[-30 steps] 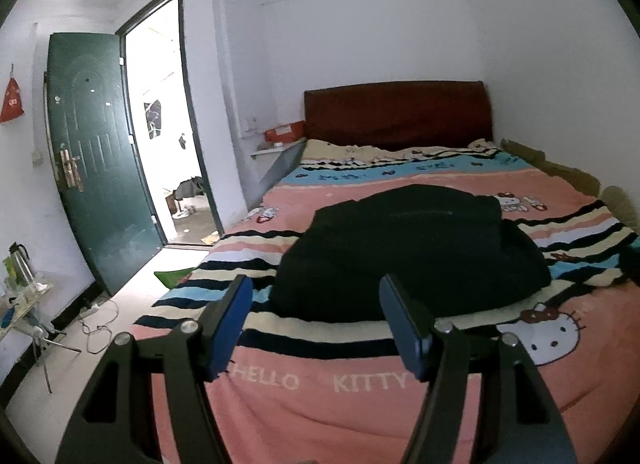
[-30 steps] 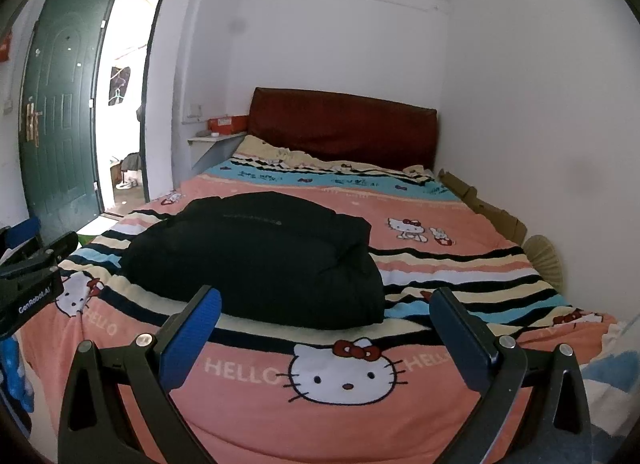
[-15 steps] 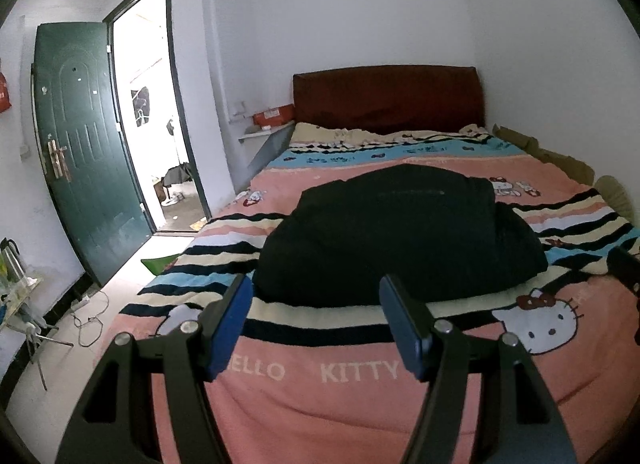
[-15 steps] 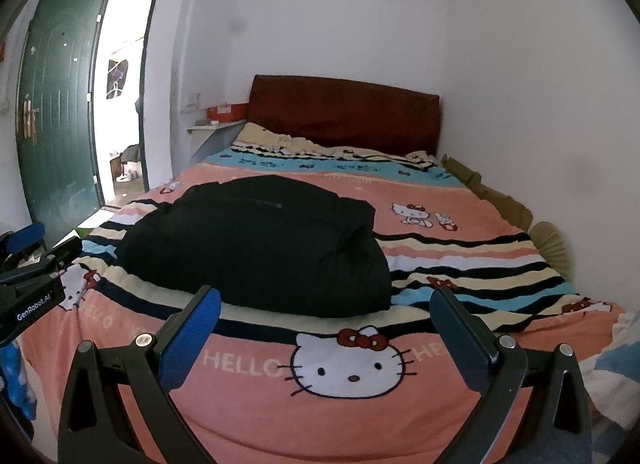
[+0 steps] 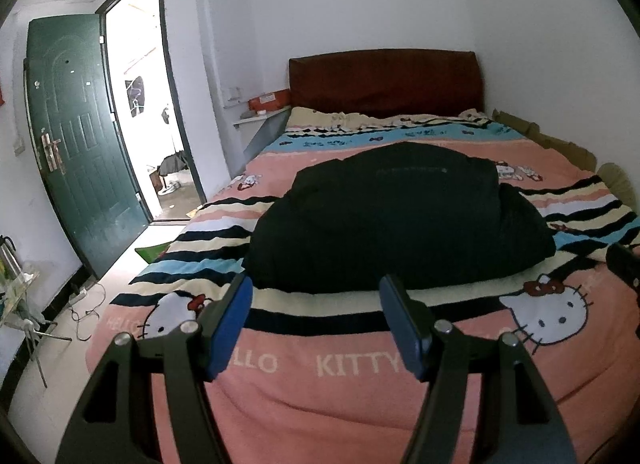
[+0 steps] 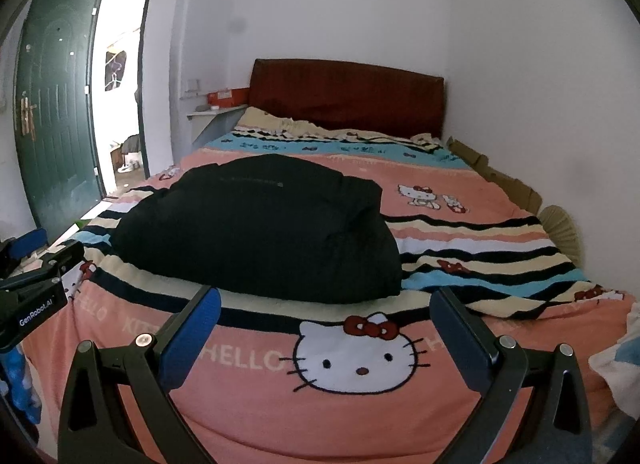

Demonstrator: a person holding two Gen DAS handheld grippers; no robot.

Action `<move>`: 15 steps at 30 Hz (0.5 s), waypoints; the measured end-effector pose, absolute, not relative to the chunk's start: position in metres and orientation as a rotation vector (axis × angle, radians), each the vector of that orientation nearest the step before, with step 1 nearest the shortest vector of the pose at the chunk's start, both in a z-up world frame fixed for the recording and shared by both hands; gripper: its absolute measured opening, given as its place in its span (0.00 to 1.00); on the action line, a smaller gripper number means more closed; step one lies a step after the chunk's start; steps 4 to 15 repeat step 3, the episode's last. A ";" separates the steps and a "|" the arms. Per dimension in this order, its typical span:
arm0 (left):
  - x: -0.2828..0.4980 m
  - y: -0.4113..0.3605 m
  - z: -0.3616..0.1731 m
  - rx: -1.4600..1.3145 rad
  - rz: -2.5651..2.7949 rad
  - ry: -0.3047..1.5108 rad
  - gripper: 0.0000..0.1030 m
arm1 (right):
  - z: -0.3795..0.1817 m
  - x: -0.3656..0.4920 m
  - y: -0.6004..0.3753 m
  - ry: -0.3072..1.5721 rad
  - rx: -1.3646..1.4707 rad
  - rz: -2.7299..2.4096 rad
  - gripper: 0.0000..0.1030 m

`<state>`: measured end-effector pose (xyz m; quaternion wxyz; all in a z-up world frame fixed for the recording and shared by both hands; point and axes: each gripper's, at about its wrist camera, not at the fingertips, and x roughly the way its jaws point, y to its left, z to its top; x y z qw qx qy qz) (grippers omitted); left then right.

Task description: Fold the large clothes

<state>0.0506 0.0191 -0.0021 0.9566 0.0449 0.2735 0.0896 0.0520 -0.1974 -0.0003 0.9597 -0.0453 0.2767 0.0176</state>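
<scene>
A bulky black garment [image 5: 396,219] lies folded in a thick bundle on the middle of the bed; it also shows in the right wrist view [image 6: 260,227]. My left gripper [image 5: 316,292] is open and empty, held above the bed's foot, short of the bundle's near edge. My right gripper [image 6: 326,302] is open wide and empty, also above the foot of the bed, near the bundle's right corner. The left gripper also shows at the left edge of the right wrist view [image 6: 32,288].
The bed carries a pink striped Hello Kitty blanket [image 5: 360,364] and has a dark red headboard [image 5: 384,79]. A green door [image 5: 76,167] stands open at the left, with cables on the floor [image 5: 86,304]. The wall [image 6: 540,103] runs along the bed's right side.
Both grippers have pulled back and risen slightly from the bundle, so more of the blanket's foot shows. Both stay open and empty. The garment has not moved.
</scene>
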 end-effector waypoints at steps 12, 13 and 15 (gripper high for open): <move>0.054 0.018 -0.006 0.091 0.175 0.563 0.62 | -0.005 0.055 -0.197 0.572 -0.091 0.036 0.99; 0.054 0.018 -0.006 0.091 0.175 0.563 0.62 | -0.005 0.055 -0.197 0.572 -0.091 0.036 0.99; 0.054 0.018 -0.006 0.091 0.175 0.563 0.62 | -0.005 0.055 -0.197 0.572 -0.091 0.036 0.99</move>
